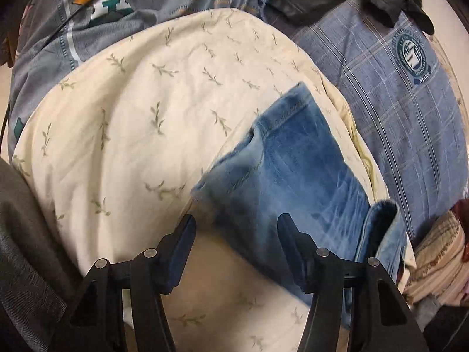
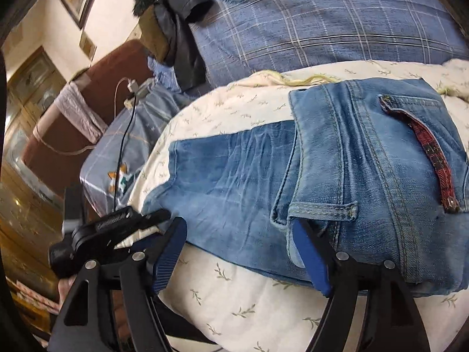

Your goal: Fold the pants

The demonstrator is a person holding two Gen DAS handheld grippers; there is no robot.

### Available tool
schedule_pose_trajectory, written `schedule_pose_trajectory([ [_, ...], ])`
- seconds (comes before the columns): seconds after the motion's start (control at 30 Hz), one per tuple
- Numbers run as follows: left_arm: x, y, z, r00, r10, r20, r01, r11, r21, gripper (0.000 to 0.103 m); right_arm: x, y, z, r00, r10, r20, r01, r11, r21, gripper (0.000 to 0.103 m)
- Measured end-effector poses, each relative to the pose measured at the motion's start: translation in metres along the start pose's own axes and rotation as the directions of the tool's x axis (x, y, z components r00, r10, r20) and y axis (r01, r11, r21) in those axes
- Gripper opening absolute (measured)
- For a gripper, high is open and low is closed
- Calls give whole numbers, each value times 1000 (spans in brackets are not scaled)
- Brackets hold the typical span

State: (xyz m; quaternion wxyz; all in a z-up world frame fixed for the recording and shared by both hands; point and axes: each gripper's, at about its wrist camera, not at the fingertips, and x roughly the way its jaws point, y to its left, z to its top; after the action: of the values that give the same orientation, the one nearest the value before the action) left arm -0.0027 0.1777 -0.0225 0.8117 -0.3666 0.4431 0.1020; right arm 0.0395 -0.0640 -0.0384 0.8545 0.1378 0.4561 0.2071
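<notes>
Left gripper (image 1: pixel 236 230) jaws spread wide, empty — hovering at jeans (image 1: pixel 281 176) hem. Right gripper (image 2: pixel 239 234) likewise agape, gripping nothing (near waistband). Jeans folded on cream leaf-print quilt (image 1: pixel 132 102); beyond, blue plaid bedding (image 2: pixel 322 23).

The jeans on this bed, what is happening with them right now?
A person holding a two-finger gripper in each hand is folding a pair of blue jeans on a cream leaf-print quilt. The jeans already lie partly folded, the waist part with its pocket doubled over the legs. Both the left gripper and the right gripper are open and grip nothing; each sits at the near edge of the denim. A blue plaid pillow lies behind the quilt.
</notes>
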Motion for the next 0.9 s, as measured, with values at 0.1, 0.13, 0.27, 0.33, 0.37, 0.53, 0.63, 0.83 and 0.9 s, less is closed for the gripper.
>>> schedule_pose_trajectory([
  [0.1,12,-9,7,999,39,9,-39,999,-10,49,0,-2,2,1000,10,-4,-10,1000,13,76],
  [0.13,13,-9,7,999,44,18,-44,999,-17,49,0,-2,3,1000,20,-10,-20,1000,16,75],
  [0.27,18,-18,0,992,97,83,-99,995,21,27,0,0,2,1000,23,-17,-23,1000,2,70],
  [0.33,19,-18,-3,994,78,76,-80,997,23,18,2,2,4,998,49,-32,-48,999,8,65],
  [0.37,19,-20,-4,994,73,80,-75,997,16,17,3,3,6,997,66,-43,-65,998,14,65],
  [0.53,17,-22,-11,992,76,98,-79,997,22,14,21,16,39,978,159,-136,-151,986,70,67],
  [0.63,4,-30,-15,986,99,133,-111,990,91,13,53,42,72,946,165,-281,-163,986,29,70],
  [0.83,3,-47,-27,968,160,191,-195,964,183,12,129,84,111,865,118,-488,-162,986,-49,72],
  [0.9,4,-57,-35,959,178,219,-228,946,229,11,156,100,118,832,103,-545,-170,983,-74,72],
])
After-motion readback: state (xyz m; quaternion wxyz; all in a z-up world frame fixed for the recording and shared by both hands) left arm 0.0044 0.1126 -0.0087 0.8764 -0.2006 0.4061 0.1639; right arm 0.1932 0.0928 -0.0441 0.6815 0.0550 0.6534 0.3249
